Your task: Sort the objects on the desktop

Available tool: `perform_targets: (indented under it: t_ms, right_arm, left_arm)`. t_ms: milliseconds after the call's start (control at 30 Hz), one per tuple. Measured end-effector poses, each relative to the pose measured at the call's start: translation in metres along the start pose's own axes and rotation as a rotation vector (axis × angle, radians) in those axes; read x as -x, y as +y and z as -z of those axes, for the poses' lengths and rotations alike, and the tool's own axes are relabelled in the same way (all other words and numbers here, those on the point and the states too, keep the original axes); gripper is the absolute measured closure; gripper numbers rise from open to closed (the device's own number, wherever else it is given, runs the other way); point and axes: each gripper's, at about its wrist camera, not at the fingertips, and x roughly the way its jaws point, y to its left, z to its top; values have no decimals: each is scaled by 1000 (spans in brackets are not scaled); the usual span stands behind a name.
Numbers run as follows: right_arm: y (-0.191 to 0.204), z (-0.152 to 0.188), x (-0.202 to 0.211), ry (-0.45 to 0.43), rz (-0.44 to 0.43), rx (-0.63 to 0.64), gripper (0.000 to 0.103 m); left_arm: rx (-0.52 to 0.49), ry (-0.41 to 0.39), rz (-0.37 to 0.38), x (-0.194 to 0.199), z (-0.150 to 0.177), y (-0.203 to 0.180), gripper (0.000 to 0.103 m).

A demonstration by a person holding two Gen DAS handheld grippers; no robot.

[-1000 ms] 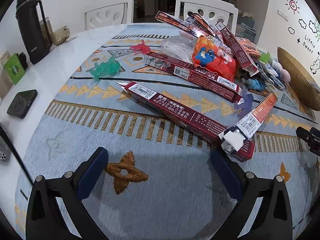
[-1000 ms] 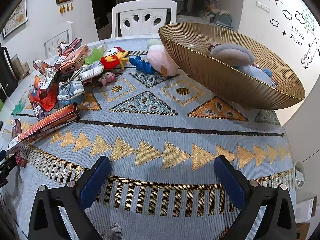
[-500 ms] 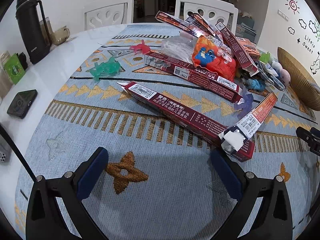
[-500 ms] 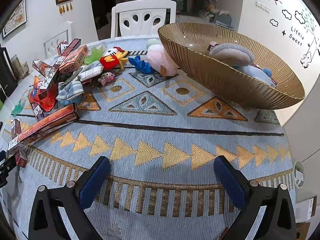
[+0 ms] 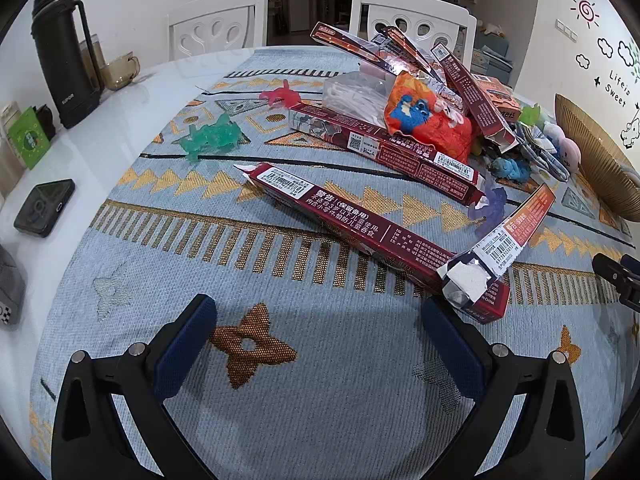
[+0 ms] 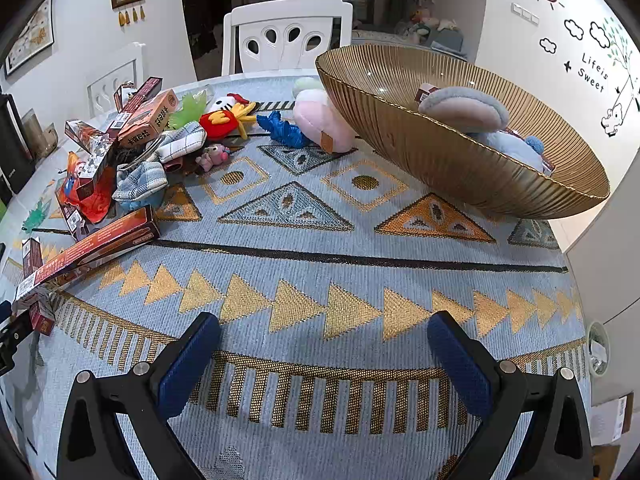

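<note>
A heap of long dark red cartons [image 5: 360, 224] lies across the patterned blue cloth, with an orange-red plush toy [image 5: 428, 124] and a clear bag among them. My left gripper [image 5: 320, 316] hovers open just short of the nearest carton's torn end [image 5: 468, 284]. A green jelly toy [image 5: 210, 136] and a pink one [image 5: 280, 96] lie farther left. In the right wrist view a gold ribbed bowl [image 6: 452, 160] holds grey-blue plush items [image 6: 464, 110]. Small plush toys [image 6: 224, 116] and a pink cushion [image 6: 320, 124] lie beside it. My right gripper [image 6: 324, 332] is open over bare cloth.
A black thermos [image 5: 66, 52], glass mugs, a green box and a black square device [image 5: 44, 208] stand on the white table edge at the left. White chairs [image 6: 286, 36] stand behind the table. The table's right edge drops off past the bowl.
</note>
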Motion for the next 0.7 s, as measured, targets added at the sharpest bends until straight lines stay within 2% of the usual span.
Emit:
perform_targets:
  t_ms: [700]
  right_arm:
    - [1, -1, -1, 0, -1, 0, 0]
  left_arm:
    - [0, -1, -1, -1, 0, 0, 0]
